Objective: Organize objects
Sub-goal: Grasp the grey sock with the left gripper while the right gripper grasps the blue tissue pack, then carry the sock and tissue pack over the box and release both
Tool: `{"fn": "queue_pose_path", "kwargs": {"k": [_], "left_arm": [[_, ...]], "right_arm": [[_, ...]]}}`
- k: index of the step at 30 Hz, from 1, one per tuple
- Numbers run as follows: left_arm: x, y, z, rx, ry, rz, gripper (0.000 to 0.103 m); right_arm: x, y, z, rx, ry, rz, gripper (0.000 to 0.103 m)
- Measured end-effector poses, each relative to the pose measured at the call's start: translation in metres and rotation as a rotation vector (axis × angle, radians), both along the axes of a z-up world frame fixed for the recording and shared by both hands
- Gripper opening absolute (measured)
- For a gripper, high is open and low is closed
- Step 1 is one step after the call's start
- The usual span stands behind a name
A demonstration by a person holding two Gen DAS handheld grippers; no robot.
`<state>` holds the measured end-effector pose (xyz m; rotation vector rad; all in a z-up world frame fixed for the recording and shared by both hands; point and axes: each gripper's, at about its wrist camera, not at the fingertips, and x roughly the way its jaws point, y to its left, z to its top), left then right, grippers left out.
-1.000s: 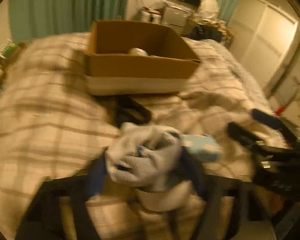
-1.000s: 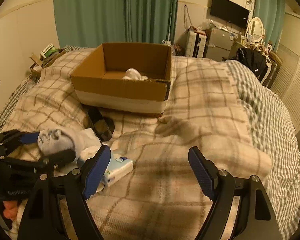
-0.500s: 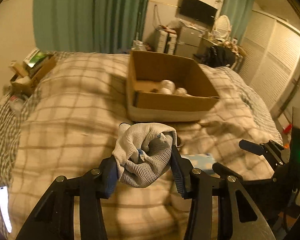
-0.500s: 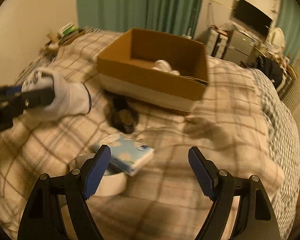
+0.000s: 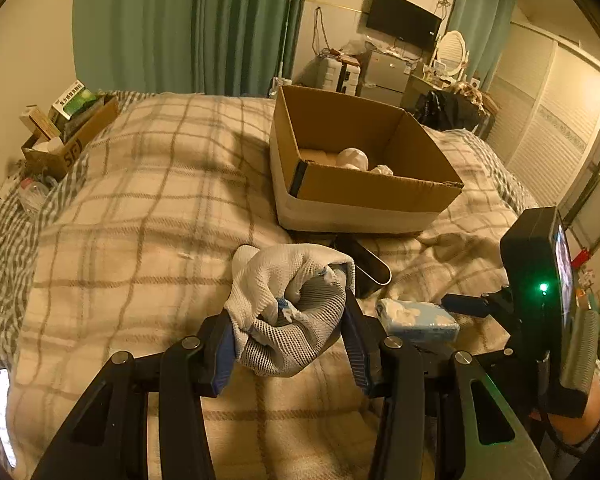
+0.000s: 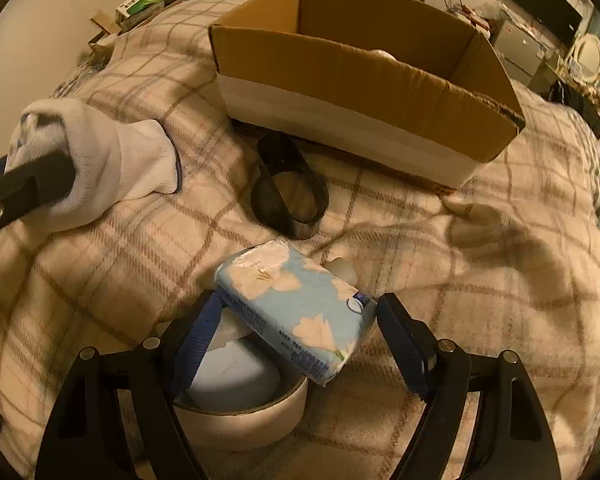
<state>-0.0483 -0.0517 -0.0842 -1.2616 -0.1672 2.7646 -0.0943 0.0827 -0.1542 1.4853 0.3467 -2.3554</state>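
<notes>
My left gripper [image 5: 288,320] is shut on a bundled white knit glove [image 5: 288,308], held above the plaid bed; the glove also shows in the right wrist view [image 6: 100,168]. My right gripper [image 6: 296,332] is open, its fingers either side of a blue flowered tissue pack [image 6: 300,320] that rests on a white bowl [image 6: 240,416]. The tissue pack [image 5: 418,320] also shows in the left wrist view. An open cardboard box [image 5: 360,168] with white items inside stands farther back on the bed; it also shows in the right wrist view [image 6: 364,76].
A black cup [image 6: 288,196] lies on its side in front of the box. A box of clutter [image 5: 68,128] sits at the bed's far left. A phone [image 5: 0,412] lies at the near left edge. Furniture and a TV [image 5: 404,20] stand behind.
My left gripper has lifted and drawn back with the glove. My right gripper has moved forward and down until its fingers straddle the tissue pack.
</notes>
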Motion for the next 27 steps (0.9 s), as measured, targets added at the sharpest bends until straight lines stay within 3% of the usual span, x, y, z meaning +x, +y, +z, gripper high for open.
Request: {"fn": "queue_pose_path", "kwargs": {"k": [3, 9, 12, 20, 27], "left_arm": [[0.002, -0.001, 0.000, 0.005, 0.001, -0.001, 0.048], [0.012, 0.003, 0.003, 0.004, 0.001, -0.002, 0.048], [0.015, 0.004, 0.007, 0.009, -0.001, -0.003, 0.048], [0.025, 0.022, 0.022, -0.036, 0.005, -0.049, 0.047], [0.017, 0.036, 0.056, -0.008, 0.042, -0.088, 0.047]], "right_arm": [[0.004, 0.002, 0.002, 0.001, 0.015, -0.011, 0.066], [0.023, 0.011, 0.022, -0.026, 0.087, -0.031, 0.052], [0.031, 0.017, 0.034, -0.033, 0.113, -0.047, 0.040], [0.049, 0.033, 0.057, -0.087, 0.172, -0.096, 0.036], [0.054, 0.045, 0.104, -0.107, 0.265, -0.086, 0.036]]}}
